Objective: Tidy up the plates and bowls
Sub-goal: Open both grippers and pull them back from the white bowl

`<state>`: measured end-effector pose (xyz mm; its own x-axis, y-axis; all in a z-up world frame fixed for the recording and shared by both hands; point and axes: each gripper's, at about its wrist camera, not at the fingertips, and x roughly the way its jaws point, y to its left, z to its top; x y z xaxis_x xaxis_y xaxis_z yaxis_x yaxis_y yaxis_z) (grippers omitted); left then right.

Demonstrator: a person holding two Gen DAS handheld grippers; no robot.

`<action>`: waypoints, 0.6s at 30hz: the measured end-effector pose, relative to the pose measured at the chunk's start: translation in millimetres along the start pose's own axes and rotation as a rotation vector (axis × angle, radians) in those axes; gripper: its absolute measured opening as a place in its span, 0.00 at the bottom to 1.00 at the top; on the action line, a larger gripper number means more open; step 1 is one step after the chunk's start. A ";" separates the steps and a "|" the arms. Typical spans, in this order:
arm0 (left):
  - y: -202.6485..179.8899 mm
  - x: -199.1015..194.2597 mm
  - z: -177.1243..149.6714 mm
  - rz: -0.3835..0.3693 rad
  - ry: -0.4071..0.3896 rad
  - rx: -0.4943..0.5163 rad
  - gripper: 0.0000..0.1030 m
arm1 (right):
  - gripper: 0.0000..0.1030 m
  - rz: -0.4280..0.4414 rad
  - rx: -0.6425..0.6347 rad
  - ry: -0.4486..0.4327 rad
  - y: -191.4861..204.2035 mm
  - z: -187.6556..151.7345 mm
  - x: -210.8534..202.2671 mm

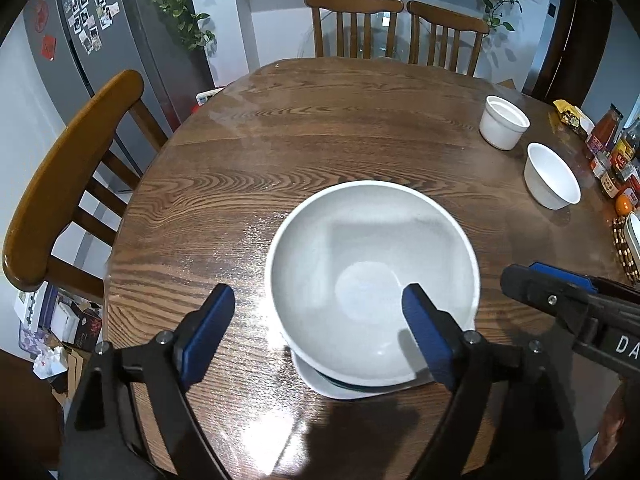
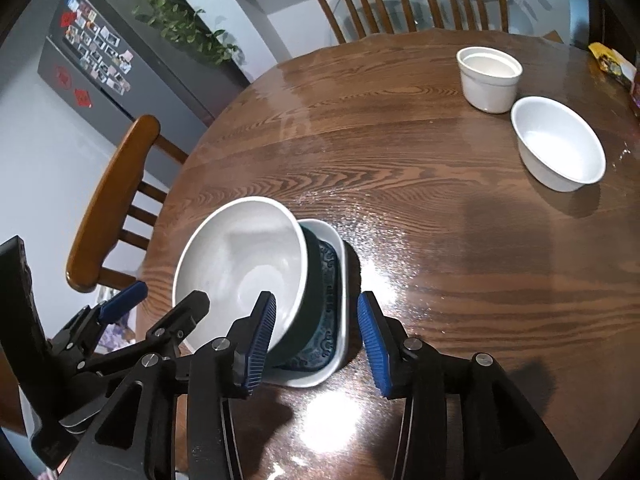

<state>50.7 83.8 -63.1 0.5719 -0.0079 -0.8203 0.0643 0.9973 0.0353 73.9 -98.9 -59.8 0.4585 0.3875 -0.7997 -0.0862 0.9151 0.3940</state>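
Observation:
A large white bowl [image 1: 372, 264] with a dark green outside stands on a white plate [image 1: 320, 384] with a dark blue patterned middle, near the table's front edge. My left gripper [image 1: 318, 294] is open. One finger is outside the bowl's left rim and the other is over its inside, and neither pad touches it. My right gripper [image 2: 316, 298] is also open astride the bowl's [image 2: 240, 256] right rim and the plate [image 2: 336, 264], with nothing pressed. Each view shows the other gripper: the right gripper [image 1: 524, 274] and the left gripper [image 2: 170, 294].
A white ramekin [image 2: 489, 76] and a small white bowl [image 2: 560, 144] stand at the far right of the round wooden table [image 2: 420, 208]. Bottles and jars [image 1: 616, 152] crowd the right edge. Wooden chairs stand at the left [image 1: 68, 184] and far side [image 1: 356, 24].

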 end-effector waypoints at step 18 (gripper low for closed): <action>-71.4 -11.7 -9.7 -0.031 0.009 0.123 0.84 | 0.42 -0.018 0.122 -0.070 -66.9 -19.8 -44.6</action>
<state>31.5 13.3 -61.5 0.5608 -0.0373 -0.8271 0.1817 0.9802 0.0790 41.7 -175.2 -59.5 0.5201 0.3585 -0.7752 0.0288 0.8998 0.4354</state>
